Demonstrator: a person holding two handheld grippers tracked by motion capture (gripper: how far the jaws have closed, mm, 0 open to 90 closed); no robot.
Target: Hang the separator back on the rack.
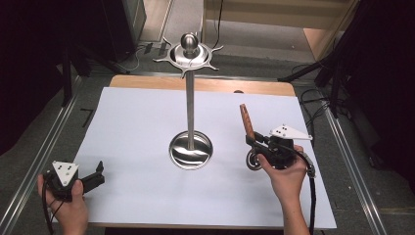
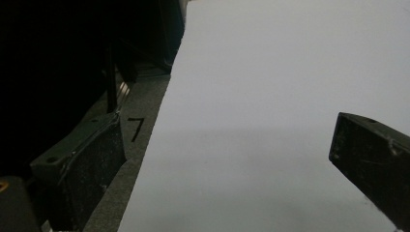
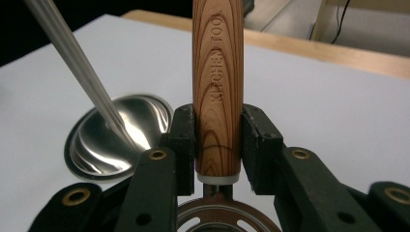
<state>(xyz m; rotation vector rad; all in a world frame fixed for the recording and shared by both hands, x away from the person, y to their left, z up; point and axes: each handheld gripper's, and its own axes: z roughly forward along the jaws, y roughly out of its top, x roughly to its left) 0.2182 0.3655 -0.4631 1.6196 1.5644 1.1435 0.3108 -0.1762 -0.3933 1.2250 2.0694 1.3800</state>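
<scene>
On the wooden handle [image 3: 217,87] I can read the engraved words "KITCHEN TOOL", running along its length. This handle belongs to a kitchen utensil [image 1: 248,137] with a round metal head at the lower end; what kind of head it is, I cannot tell exactly. On the dark floor beside the white sheet a black "7" [image 2: 135,129] is marked.

My right gripper [image 1: 264,147] has its jaws clamped on the handle, one pad on each side near the white collar above the head. The handle stands almost upright and leans slightly away from me. The right hand [image 1: 286,174] comes in from the bottom edge and holds the gripper above the surface [image 1: 147,112], to the right of the stand's base.

My left gripper [image 1: 95,177] rests low at the near left corner in the left hand [image 1: 71,205], and its jaws are apart with nothing between them.

Farther out, the metal utensil stand [image 1: 190,98] rises from its round polished base [image 3: 116,135] in the middle of the surface; its top carries curved hooks [image 1: 188,56] under a ball. The white sheet has free room on both sides of the stand, and the wooden far edge [image 1: 205,84] shows behind it.
</scene>
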